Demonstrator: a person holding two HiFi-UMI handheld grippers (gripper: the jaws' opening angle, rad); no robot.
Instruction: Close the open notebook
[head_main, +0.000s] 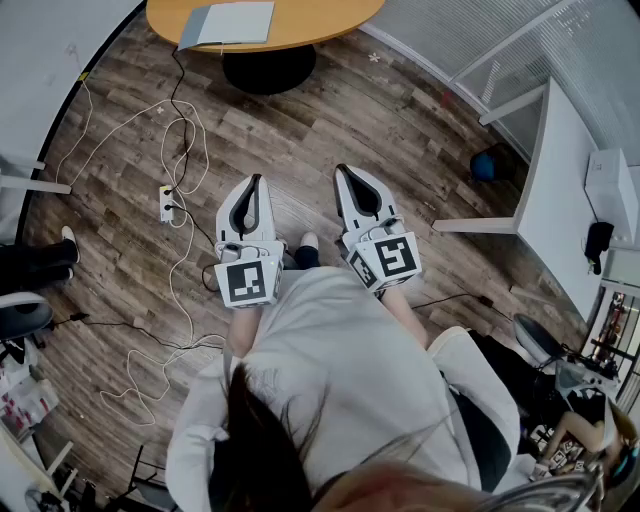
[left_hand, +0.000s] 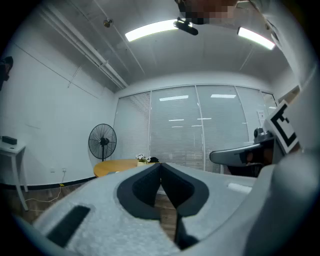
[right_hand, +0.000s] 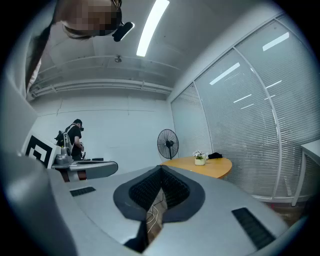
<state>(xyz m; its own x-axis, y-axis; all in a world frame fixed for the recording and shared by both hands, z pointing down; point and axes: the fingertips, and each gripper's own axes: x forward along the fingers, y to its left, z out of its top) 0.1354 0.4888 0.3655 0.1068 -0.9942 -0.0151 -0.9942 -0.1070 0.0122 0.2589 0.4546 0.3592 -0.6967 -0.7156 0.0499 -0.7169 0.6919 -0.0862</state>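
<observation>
The notebook (head_main: 228, 22) lies flat on the round orange table (head_main: 300, 20) at the top of the head view, its pale grey pages facing up. Both grippers are held level over the wooden floor, well short of the table. My left gripper (head_main: 257, 180) is shut, its dark pads meeting with nothing between them (left_hand: 160, 165). My right gripper (head_main: 343, 170) is shut and empty too (right_hand: 161, 168). The table's edge (left_hand: 117, 166) shows beyond the left jaws. It also shows in the right gripper view (right_hand: 210, 166), where the notebook is not visible.
White and black cables and a power strip (head_main: 167, 203) lie on the floor at the left. A white desk (head_main: 560, 190) stands at the right. A standing fan (right_hand: 168, 142) is by the wall, a small flower pot (right_hand: 200, 158) stands on the table, and a person (right_hand: 75, 137) stands far off.
</observation>
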